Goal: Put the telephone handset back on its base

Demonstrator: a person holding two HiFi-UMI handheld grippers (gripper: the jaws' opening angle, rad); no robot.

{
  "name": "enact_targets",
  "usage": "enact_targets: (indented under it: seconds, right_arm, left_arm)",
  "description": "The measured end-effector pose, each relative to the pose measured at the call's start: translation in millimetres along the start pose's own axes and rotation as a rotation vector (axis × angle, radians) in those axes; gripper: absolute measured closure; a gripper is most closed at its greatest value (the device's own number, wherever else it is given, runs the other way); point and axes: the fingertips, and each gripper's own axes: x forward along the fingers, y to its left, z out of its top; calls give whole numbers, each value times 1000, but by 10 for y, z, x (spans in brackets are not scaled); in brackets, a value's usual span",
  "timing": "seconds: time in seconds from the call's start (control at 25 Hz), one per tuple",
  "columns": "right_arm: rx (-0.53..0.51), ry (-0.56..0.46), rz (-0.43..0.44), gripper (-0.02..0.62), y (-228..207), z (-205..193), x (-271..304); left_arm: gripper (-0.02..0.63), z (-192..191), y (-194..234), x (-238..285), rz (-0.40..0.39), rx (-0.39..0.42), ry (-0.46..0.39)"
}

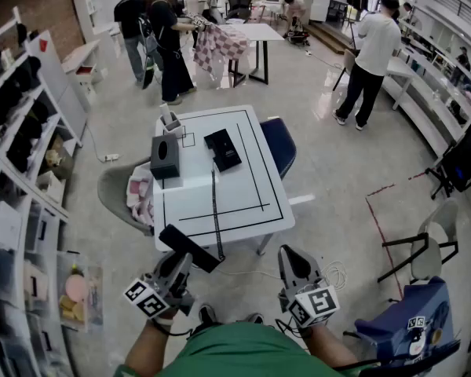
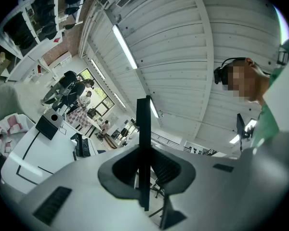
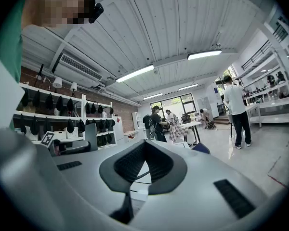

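Holding the black telephone handset [image 1: 190, 247] clamped between its jaws, the left gripper [image 1: 179, 264] is hovering off the near edge of the white table [image 1: 268, 199], while the right gripper [image 1: 293, 259] is hanging beside it, jaws together and empty. The telephone base [image 1: 222, 149] is sitting mid-table, well apart from the handset and joined to it by the cord [image 1: 215, 210]. A black box [image 1: 165, 160] with a round top opening, contents unseen, is standing at the table's left edge, and a small white holder [image 1: 173, 129] behind it is carrying a slim upright item.
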Motion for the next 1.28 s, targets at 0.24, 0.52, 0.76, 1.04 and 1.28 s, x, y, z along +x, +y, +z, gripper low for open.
enact_targets:
  seconds: [0.24, 0.52, 0.76, 1.04, 1.28]
  right_arm:
    - [-11, 12, -14, 574, 239, -38, 82]
    - [-15, 5, -46, 574, 439, -1, 176]
    - [-7, -34, -73, 572, 627, 73, 308]
    - [-29, -29, -141, 572, 879, 33, 474]
    - [-27, 16, -164, 572, 1084, -86, 581]
  left_arm:
    - [525, 143, 99, -185, -14, -16, -5]
    - [525, 300, 225, -303, -44, -24, -6]
    - [525, 505, 376, -359, -87, -24, -16]
    - [525, 600, 679, -553, -121, -61, 17]
    - [525, 684, 927, -678, -127, -97, 22]
